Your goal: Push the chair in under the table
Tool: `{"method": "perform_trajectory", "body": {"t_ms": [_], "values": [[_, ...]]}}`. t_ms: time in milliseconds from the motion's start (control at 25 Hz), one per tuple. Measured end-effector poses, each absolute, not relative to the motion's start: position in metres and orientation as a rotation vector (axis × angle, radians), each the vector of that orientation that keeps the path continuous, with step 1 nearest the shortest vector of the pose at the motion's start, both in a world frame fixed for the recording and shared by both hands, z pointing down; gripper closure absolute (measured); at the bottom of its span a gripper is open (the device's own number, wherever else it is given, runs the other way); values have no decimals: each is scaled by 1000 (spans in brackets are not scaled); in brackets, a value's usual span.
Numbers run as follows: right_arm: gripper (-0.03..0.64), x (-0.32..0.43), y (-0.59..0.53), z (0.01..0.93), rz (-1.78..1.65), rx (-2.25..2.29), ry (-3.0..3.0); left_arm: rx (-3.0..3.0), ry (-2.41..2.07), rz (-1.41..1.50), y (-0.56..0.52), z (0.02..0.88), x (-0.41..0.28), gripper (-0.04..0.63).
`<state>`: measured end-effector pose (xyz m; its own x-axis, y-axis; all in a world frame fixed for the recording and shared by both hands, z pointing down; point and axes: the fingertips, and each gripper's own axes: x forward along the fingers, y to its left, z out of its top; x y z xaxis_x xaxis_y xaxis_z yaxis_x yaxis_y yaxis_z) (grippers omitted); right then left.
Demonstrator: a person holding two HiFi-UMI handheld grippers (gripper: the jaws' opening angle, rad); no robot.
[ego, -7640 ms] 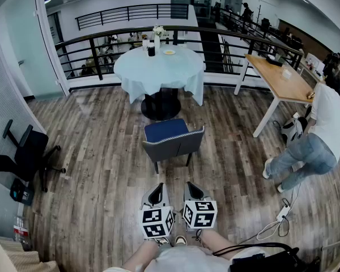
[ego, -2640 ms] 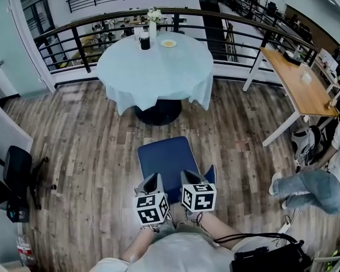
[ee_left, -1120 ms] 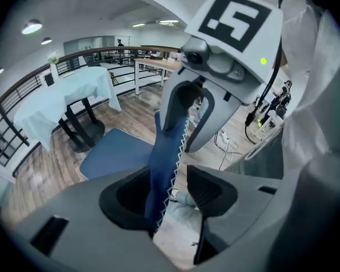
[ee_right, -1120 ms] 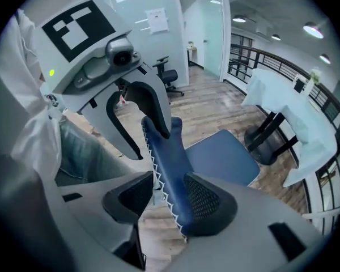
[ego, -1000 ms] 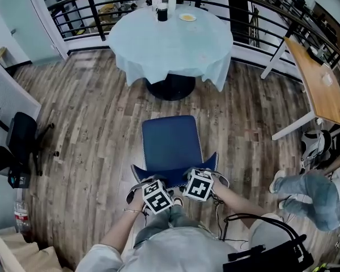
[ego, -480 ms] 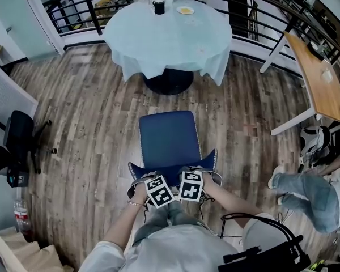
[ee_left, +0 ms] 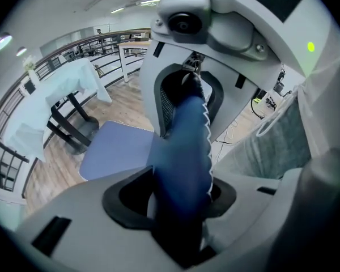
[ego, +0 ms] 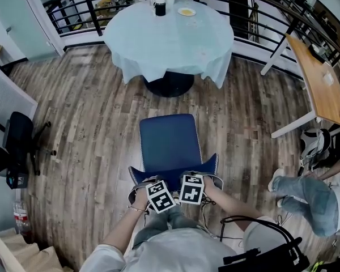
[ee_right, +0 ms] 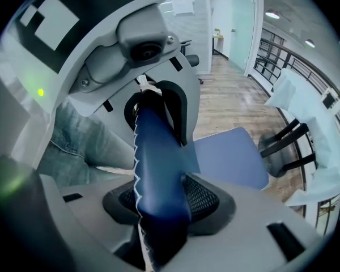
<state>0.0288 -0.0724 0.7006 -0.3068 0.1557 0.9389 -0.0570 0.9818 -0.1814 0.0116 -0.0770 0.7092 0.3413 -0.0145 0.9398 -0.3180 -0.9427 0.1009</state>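
Far left, a black office chair [ego: 16, 147] sits parked on the plank floor [ego: 85, 123]. Moving in: the left tongs [ee_left: 179, 146] are clenched on the blue backrest of the chair [ego: 169, 143], near its left corner. Their jaws have just been closing in on that padding, then easing a shade, and the backrest stands squarely between the pads. Beside them, the right tongs [ee_right: 156, 152] are clamped on the same backrest toward its right corner, the blue edge with its white stitching filling the gap. Both point steeply down. The chair's seat faces the round tabletop [ego: 170, 35] with its pale cloth. The chair stands clear of it, bare floor between the seat and the dark pedestal. Over to the right, a wooden desk [ego: 320, 86], and a person in jeans [ego: 306, 200] at the edge.
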Motion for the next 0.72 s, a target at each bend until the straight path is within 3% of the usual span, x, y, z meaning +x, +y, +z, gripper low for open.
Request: {"method": "perform_trajectory", "body": {"t_ms": [720], "values": [[457,34,-179,699,222,90,-1875,2458,-349,1651,-191,706,17,419]]}}
